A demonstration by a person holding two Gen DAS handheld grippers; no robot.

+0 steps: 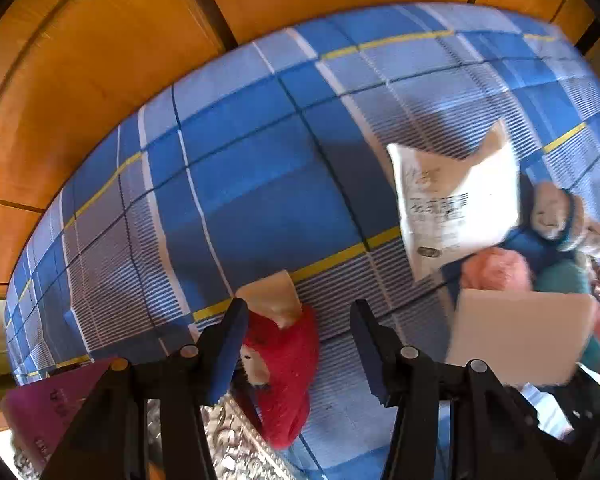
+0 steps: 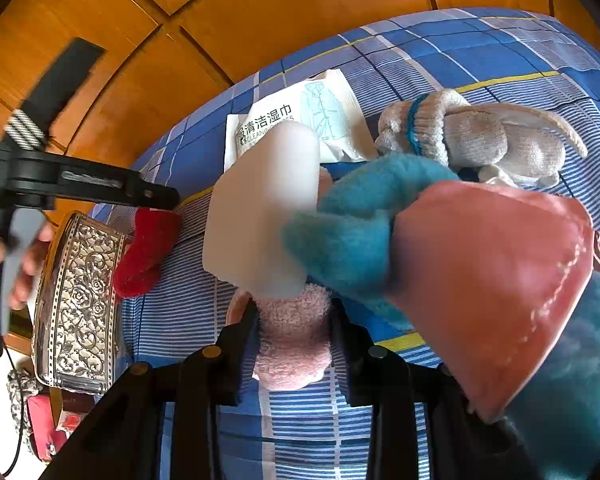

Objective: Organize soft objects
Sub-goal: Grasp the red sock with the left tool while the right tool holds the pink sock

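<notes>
Between the fingers of my right gripper (image 2: 294,344) sits a pink fuzzy part of a plush toy (image 2: 292,354); the black fingers press on it from both sides, so this gripper is closed on it. The toy's teal body (image 2: 348,232) and a pink leathery piece (image 2: 496,288) rise up and to the right of those fingers, filling much of the right wrist view. Ahead of them a blurred white block (image 2: 264,208) covers part of the toy. Farther ahead, a white wet-wipe packet (image 2: 300,120) lies flat on the blue plaid sheet (image 2: 480,56), and to its right lies a grey knitted toy (image 2: 480,136) with a teal band.

My left gripper (image 1: 300,344) points down at the sheet with its jaws partly open. A red plush toy (image 1: 288,364) lies in the gap, against the left blue pad (image 1: 228,352) and clear of the right one, so nothing is clamped. A tan tag (image 1: 274,296) sticks out just beyond the red toy. Down and left of this gripper is the embossed silver box (image 2: 80,300), with the red toy just beside it. Beyond the bed stands orange wood panelling (image 1: 100,60).
</notes>
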